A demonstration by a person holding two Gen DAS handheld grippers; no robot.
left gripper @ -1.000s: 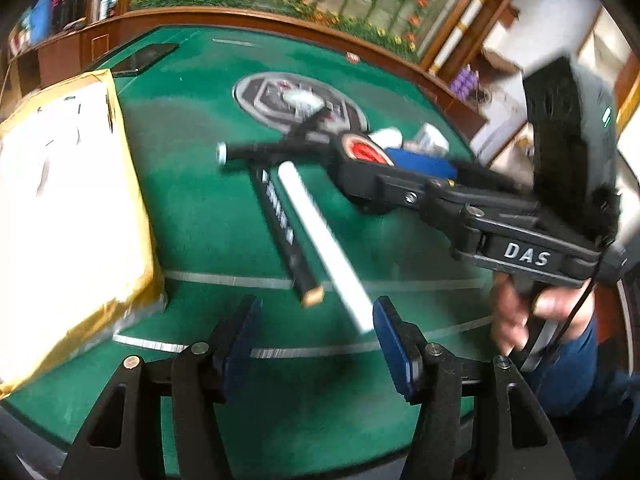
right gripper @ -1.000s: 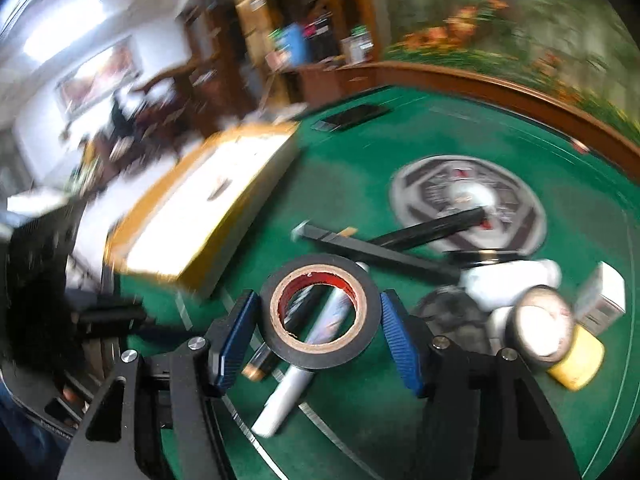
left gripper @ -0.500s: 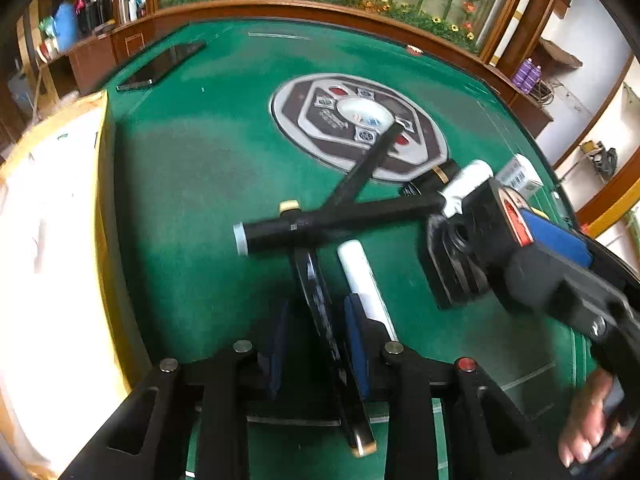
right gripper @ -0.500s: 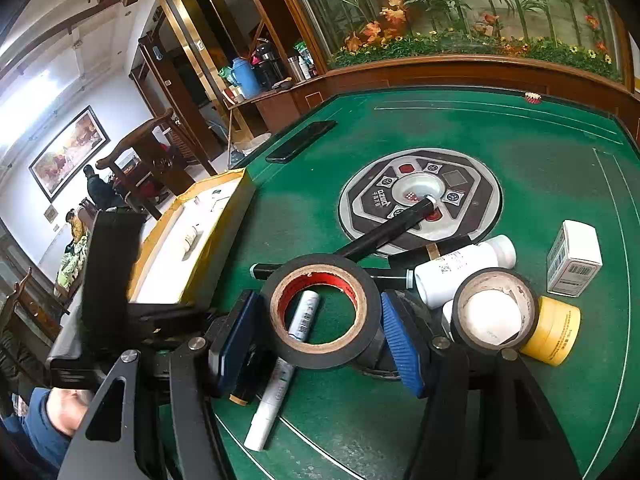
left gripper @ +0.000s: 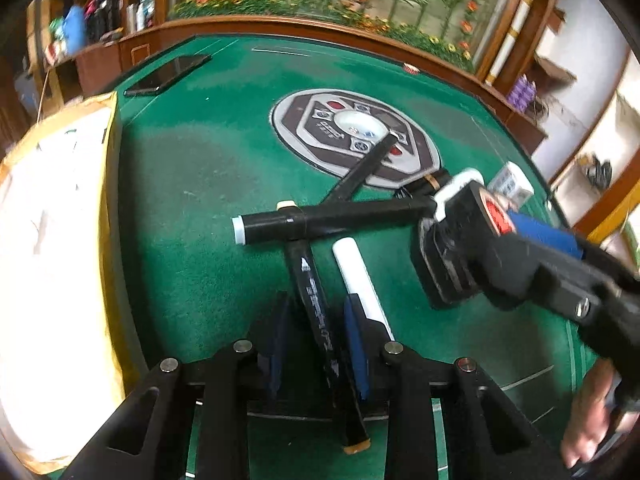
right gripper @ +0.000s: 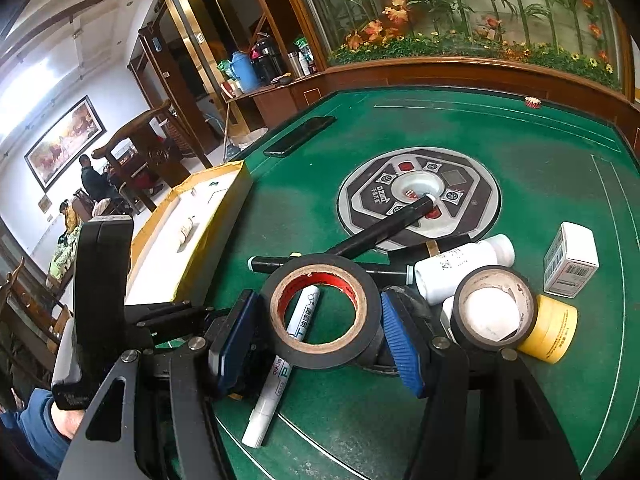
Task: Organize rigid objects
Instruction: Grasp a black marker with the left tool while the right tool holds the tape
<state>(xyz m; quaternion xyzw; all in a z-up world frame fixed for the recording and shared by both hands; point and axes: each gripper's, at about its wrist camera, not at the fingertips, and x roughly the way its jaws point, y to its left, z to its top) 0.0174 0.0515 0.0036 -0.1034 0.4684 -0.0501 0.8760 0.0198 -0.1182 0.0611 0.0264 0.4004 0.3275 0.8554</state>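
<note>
Left gripper [left gripper: 318, 334] fingers just closed, angled down, right gripper [right gripper: 320, 330] fingers clamped

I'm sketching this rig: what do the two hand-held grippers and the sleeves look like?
Both the left hand-held gripper and the right hand-held gripper are matte black with angular cut-out arms, silver pivot bolts and ribbed blue fingers. The sleeve is blue.

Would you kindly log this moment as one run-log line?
left gripper: shut on black marker | right gripper: shut on black tape roll | white marker: on table, beside black marker
</note>
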